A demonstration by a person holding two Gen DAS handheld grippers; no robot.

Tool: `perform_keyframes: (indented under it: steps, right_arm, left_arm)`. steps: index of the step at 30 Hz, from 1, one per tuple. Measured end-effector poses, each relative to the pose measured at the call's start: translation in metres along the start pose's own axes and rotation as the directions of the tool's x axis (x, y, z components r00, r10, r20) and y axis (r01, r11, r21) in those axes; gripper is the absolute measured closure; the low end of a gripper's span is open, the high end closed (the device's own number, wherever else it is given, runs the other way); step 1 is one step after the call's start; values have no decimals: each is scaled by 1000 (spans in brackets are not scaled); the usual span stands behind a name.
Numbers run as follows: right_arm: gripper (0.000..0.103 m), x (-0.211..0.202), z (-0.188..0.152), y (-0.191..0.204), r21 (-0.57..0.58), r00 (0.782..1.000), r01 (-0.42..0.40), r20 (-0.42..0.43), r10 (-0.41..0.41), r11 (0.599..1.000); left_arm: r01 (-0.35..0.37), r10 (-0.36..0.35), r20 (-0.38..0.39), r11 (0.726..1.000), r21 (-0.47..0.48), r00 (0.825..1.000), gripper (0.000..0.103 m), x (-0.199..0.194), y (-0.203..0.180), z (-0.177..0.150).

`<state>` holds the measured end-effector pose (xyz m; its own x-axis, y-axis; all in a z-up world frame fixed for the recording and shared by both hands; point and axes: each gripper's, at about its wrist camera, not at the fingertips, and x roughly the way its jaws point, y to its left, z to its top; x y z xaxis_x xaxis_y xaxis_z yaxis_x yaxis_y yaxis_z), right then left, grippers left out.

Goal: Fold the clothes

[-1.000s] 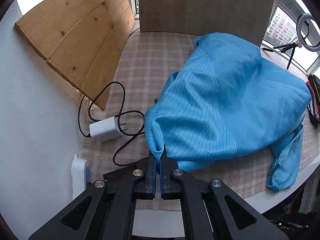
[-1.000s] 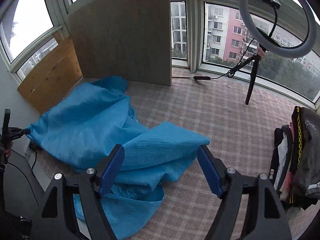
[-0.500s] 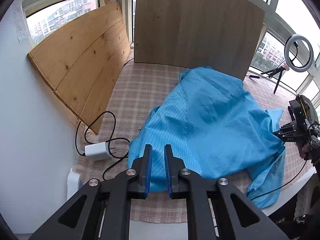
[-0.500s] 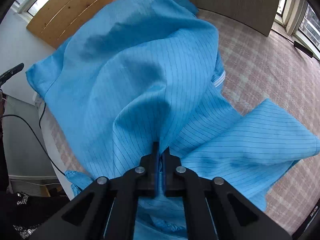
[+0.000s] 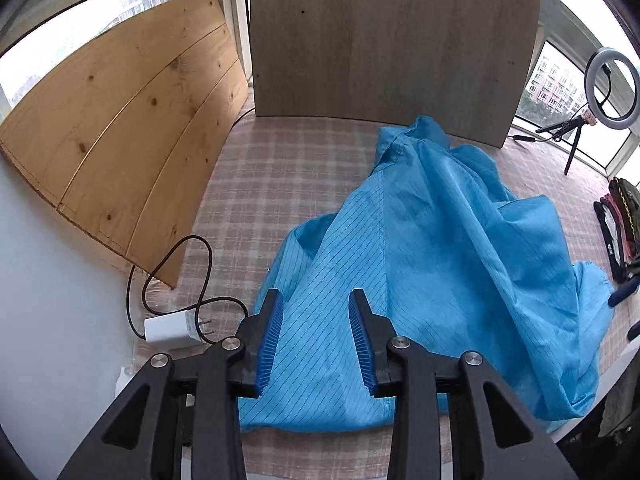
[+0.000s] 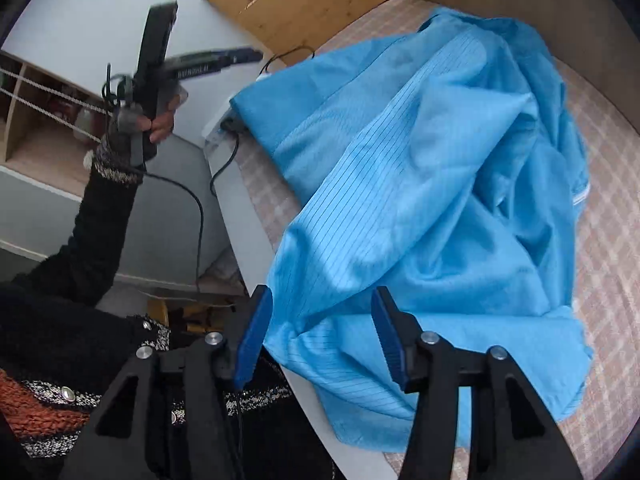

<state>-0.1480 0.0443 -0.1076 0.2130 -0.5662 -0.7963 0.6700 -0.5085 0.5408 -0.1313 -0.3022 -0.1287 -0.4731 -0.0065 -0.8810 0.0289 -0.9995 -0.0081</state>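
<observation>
A light-blue pinstriped garment lies crumpled on the checked tablecloth. My left gripper hovers over its near left corner. The jaws are opening, and the cloth lies below them, not pinched. In the right wrist view the same garment drapes over the table's near edge. My right gripper is above that hanging hem with its jaws opening and the pads clear of the fabric. The left gripper also shows there, blurred, held up in a hand with a black sleeve.
A pine board leans along the left and a grey board stands at the back. A white charger with a black cable lies near the garment's left corner. A ring light and a pile of clothes are at the right.
Both grippers have let go of the garment and now stand open. The left one pulled back from the corner. The right one swung towards the table's near edge. The cloth has settled.
</observation>
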Motion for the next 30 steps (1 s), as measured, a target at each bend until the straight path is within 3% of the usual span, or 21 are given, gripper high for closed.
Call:
perform_keyframes:
  steps: [2, 3, 5, 6, 7, 9, 13, 15, 16, 18, 19, 20, 21, 23, 26, 28, 30]
  right_arm:
    - [37, -35, 16, -27, 51, 996, -12, 93, 7, 999]
    - [28, -47, 26, -38, 38, 984, 85, 153, -90, 996]
    - [24, -50, 50, -66, 34, 926, 313, 212, -312, 949]
    - [24, -46, 64, -84, 47, 892, 394, 219, -395, 918]
    - [24, -37, 78, -105, 78, 884, 419, 191, -426, 904]
    - [24, -16, 104, -142, 140, 902, 388, 145, -406, 911]
    - [24, 35, 145, -184, 196, 934, 301, 139, -330, 933]
    - [24, 60, 160, -190, 182, 933, 317, 118, -341, 931]
    - [24, 66, 162, -191, 171, 934, 317, 117, -339, 933]
    - [25, 79, 165, -192, 148, 936, 316, 113, -334, 937]
    - [30, 84, 166, -192, 137, 937, 316, 112, -332, 939]
    - [59, 84, 163, -189, 133, 936, 316, 116, -332, 939]
    - [93, 81, 160, -186, 132, 939, 306, 120, -321, 943]
    - [96, 67, 148, -176, 130, 935, 296, 162, -315, 946]
    - [99, 16, 119, -154, 129, 899, 310, 283, -334, 942]
    - [100, -34, 90, -140, 173, 853, 310, 383, -354, 935]
    - [101, -89, 55, -133, 222, 794, 318, 469, -387, 922]
  left_arm:
    - [-18, 18, -22, 1000, 6, 1000, 63, 12, 2, 2]
    - [-21, 21, -36, 1000, 7, 999, 60, 19, 3, 4]
    - [-31, 32, -62, 999, 10, 998, 49, 34, 5, 7]
    - [-37, 37, -76, 999, 11, 996, 49, 42, 6, 9]
    - [-39, 40, -95, 999, 10, 995, 49, 50, 5, 11]
    - [-42, 42, -130, 999, 7, 991, 45, 65, 5, 14]
    - [14, -15, -186, 1000, -5, 982, 44, 86, -5, 15]
    - [18, -16, -203, 1000, 6, 979, 44, 93, -13, 13]
    - [8, -4, -207, 1000, 16, 978, 47, 95, -16, 12]
    - [-4, 10, -212, 1000, 26, 977, 68, 99, -22, 10]
    - [-1, 5, -217, 1000, 18, 976, 93, 100, -23, 10]
    - [4, -2, -216, 1000, 7, 976, 101, 99, -23, 10]
    - [1, -1, -202, 1000, -1, 979, 101, 96, -23, 10]
    - [-8, 7, -159, 1000, -1, 987, 102, 85, -24, 13]
    - [-13, 13, -92, 1000, -4, 996, 102, 60, -24, 22]
    - [0, 0, -44, 1000, 5, 999, 102, 39, -26, 30]
    - [4, -3, -11, 999, 35, 1000, 102, 22, -31, 39]
